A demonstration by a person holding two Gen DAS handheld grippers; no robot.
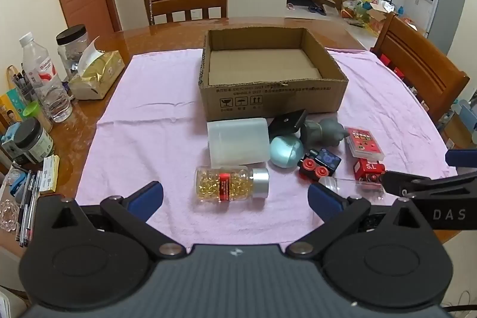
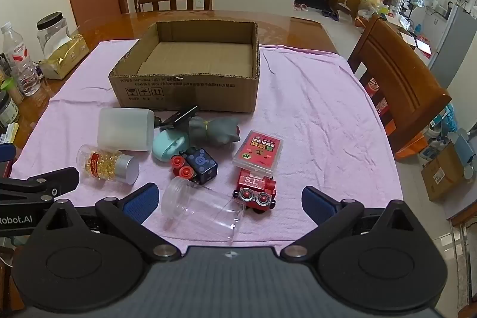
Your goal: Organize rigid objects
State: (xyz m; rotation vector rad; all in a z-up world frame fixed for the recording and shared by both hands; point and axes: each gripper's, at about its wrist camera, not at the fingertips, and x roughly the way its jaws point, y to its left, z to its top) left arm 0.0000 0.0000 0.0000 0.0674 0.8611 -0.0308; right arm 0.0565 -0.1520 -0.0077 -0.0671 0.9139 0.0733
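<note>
Both tongs, left (image 1: 235, 195) and right (image 2: 229, 203), hang released; toys cluster at six o'clock of the empty box (image 1: 272, 97), ready for loading.

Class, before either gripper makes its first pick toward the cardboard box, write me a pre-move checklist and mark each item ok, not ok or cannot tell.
1. Left gripper open and holding nothing: ok.
2. Right gripper open and holding nothing: ok.
3. Cardboard box open on top, floor bare: ok.
4. Capsule bottle lies ahead between the left fingers, cap on: ok.
5. Clear jar free to lift alone: not ok; the red toy train sits against it.
6. Card case flat on the cloth: not ok; its near edge rests on the red toy train.
</note>
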